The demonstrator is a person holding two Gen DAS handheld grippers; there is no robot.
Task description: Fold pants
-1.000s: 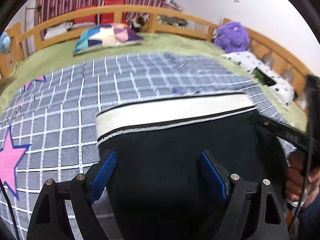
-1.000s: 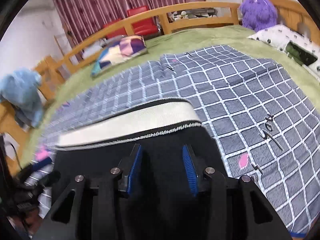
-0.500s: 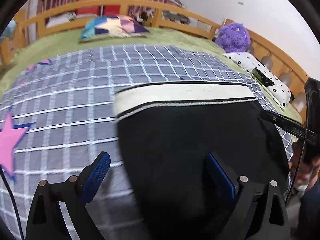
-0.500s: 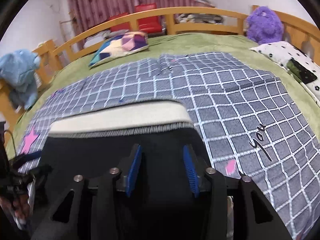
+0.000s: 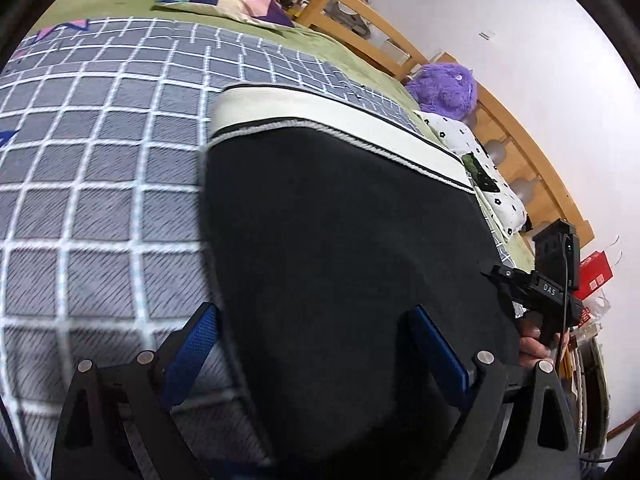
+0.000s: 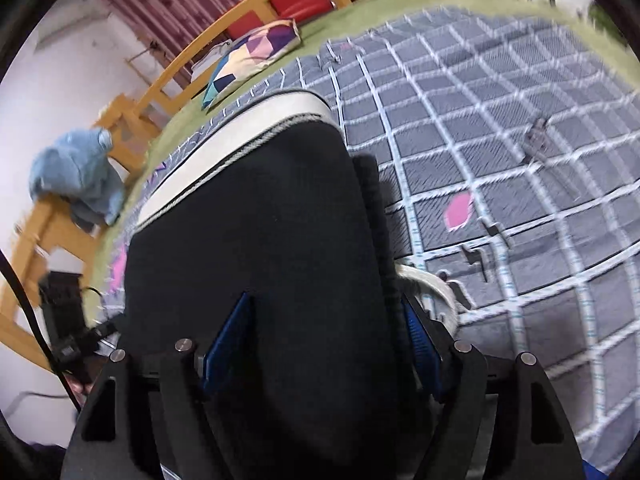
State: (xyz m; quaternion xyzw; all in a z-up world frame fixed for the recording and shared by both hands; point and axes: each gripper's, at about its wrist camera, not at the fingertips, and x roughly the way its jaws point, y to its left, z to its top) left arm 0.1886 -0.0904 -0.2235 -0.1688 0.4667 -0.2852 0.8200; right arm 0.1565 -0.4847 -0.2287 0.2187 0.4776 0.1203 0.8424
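Pants (image 5: 344,240) lying folded on the checked quilt (image 5: 92,184), released between the wide left gripper (image 5: 316,348) and the right gripper (image 6: 326,334), whose jaws have just been opening; fold apparently laid, waistband (image 5: 320,114) farthest from both.

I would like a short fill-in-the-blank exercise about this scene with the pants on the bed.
1. The pants are mostly ____ in colour.
2. Their waistband is ____.
3. They lie on a grey blanket with a pattern of white ____.
4. The plush toy near the bed rail is ____.

Missing words: black; white; squares; purple
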